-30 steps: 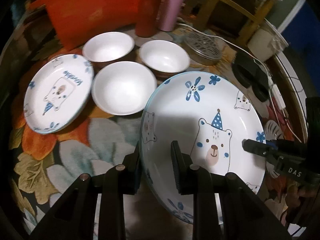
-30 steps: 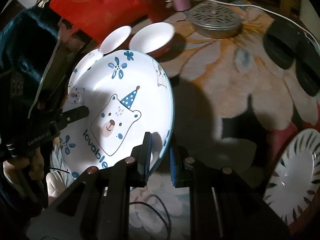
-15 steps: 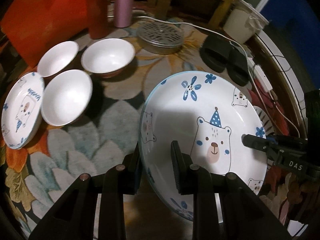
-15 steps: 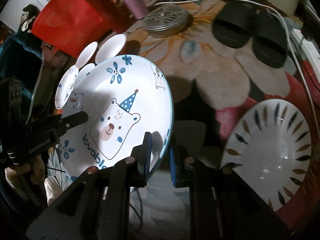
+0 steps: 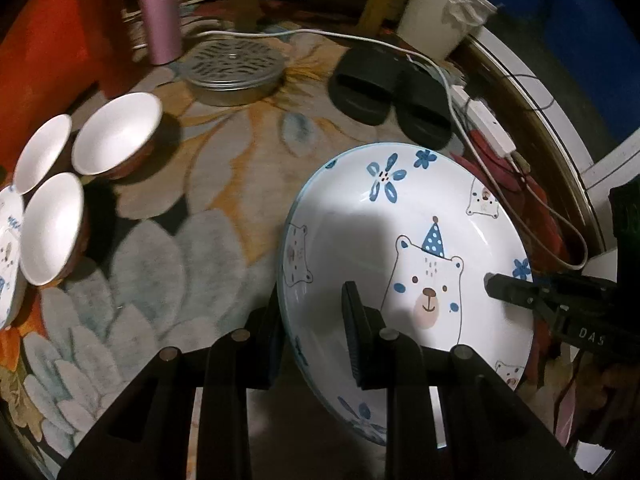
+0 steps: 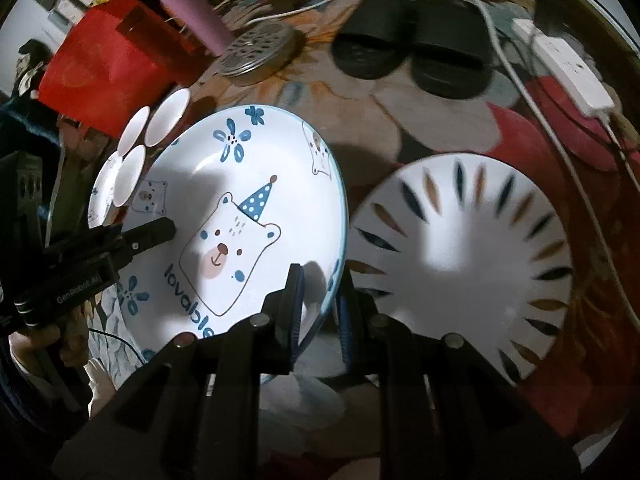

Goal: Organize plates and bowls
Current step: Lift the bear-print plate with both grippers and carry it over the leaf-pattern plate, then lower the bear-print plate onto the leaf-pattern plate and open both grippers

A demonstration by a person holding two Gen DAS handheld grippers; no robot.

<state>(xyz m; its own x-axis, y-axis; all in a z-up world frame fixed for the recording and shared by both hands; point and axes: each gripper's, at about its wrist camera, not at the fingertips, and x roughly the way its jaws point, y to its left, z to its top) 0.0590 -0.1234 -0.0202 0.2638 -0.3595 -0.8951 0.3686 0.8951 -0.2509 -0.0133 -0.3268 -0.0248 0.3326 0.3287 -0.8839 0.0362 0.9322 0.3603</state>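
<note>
**Ceramic bear plate carried by both claws toward the striped plate**

Clamped on the bear plate, both claws: left claw pinching the rim nearest it, right claw pinching the opposite rim, one jaw above and one below the edge in each case. Held clear of the floral mat, tilted a little, just beside the striped plate in the right view. Judged as mid-carry: stacking the bear plate on the striped plate looked the likely aim, though not certain. Next move called for: centring above the striped plate, levelling, lowering until seated, then letting go with both claws together to avoid a tipped rim.

Left behind at the mat's far left: three white bowls and a small bear plate, the latter cut off by the frame edge. Underside of the bear plate hidden, so its clearance over the mat hard to judge. Striped plate's near edge covered by the right claw. Dim light; background clutter blurred.
</note>
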